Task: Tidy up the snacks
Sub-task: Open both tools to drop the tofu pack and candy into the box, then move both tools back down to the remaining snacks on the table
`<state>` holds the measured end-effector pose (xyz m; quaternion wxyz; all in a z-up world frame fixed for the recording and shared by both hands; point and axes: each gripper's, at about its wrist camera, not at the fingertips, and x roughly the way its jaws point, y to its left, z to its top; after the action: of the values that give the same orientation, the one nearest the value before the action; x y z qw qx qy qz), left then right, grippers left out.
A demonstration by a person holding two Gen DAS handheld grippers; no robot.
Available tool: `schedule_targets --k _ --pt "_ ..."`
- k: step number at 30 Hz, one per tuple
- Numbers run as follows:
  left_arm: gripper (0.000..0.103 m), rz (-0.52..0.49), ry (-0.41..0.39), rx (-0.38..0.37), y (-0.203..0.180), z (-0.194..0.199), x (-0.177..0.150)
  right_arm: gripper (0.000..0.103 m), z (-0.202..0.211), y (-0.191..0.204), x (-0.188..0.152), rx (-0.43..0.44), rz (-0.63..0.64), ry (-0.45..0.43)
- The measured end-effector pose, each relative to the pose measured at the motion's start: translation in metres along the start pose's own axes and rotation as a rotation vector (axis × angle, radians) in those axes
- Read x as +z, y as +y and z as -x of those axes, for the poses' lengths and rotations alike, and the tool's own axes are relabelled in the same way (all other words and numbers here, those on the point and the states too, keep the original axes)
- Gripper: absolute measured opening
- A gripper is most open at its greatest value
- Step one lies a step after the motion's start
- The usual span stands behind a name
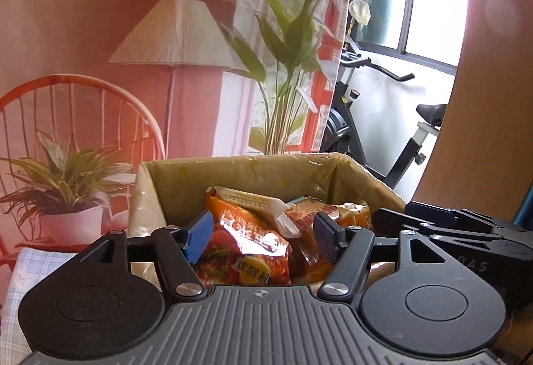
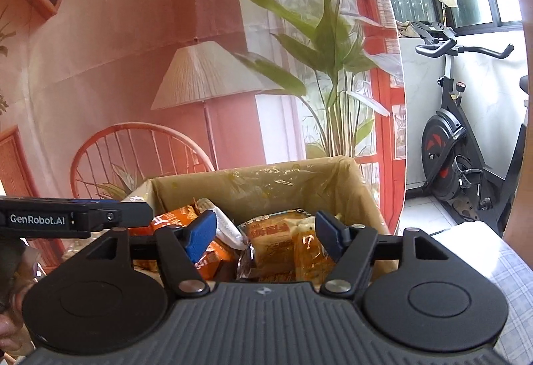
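Looking along both tools, we see one container: a cardboard box (image 1: 233,178) lined with a thin yellowish plastic bag (image 2: 279,185), its top open. It stands at the far edge of a surface covered by a pale checked cloth (image 2: 513,268), which shows at the lower right of the right wrist view and the lower left of the left wrist view.

Inside the box we find the snacks heaped together. From the left wrist view a red and orange noodle packet (image 1: 246,251) lies nearest us, with a clear pack of pale crackers (image 1: 246,198) resting on top toward the back wall, and further orange packets (image 1: 349,215) to the right. From the right wrist view we make out an orange packet (image 2: 213,258) on the left side and a clear-wrapped bread pack (image 2: 276,241) in the middle, touching its neighbours.

Our left gripper (image 1: 265,235) stands released, its blue pads (image 1: 200,236) spread apart above the noodle packet and pressing on nothing. Our right gripper (image 2: 266,231) is likewise released, blue pads (image 2: 200,235) parted over the bread pack without gripping it. The two tools sit side by side at the box's near rim.
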<state>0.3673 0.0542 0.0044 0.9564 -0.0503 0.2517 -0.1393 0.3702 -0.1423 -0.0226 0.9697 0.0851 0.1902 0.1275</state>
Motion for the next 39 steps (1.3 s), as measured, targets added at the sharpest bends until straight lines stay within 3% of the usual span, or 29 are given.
schedule_targets --k 16,23,37,39 --pt "0.072 0.030 0.004 -0.061 0.011 0.075 -0.043 0.069 0.093 0.002 -0.036 -0.033 -0.053 0.000" --pt "0.073 0.038 0.060 -0.050 0.029 0.089 -0.079 0.069 0.127 -0.003 -0.071 -0.088 -0.093 0.033" --pt "0.074 0.067 0.196 -0.044 0.037 0.081 -0.146 0.069 0.155 -0.035 -0.160 -0.176 -0.124 0.329" --pt "0.074 0.073 0.207 -0.048 0.036 0.078 -0.149 0.075 0.155 -0.038 -0.169 -0.176 -0.141 0.381"
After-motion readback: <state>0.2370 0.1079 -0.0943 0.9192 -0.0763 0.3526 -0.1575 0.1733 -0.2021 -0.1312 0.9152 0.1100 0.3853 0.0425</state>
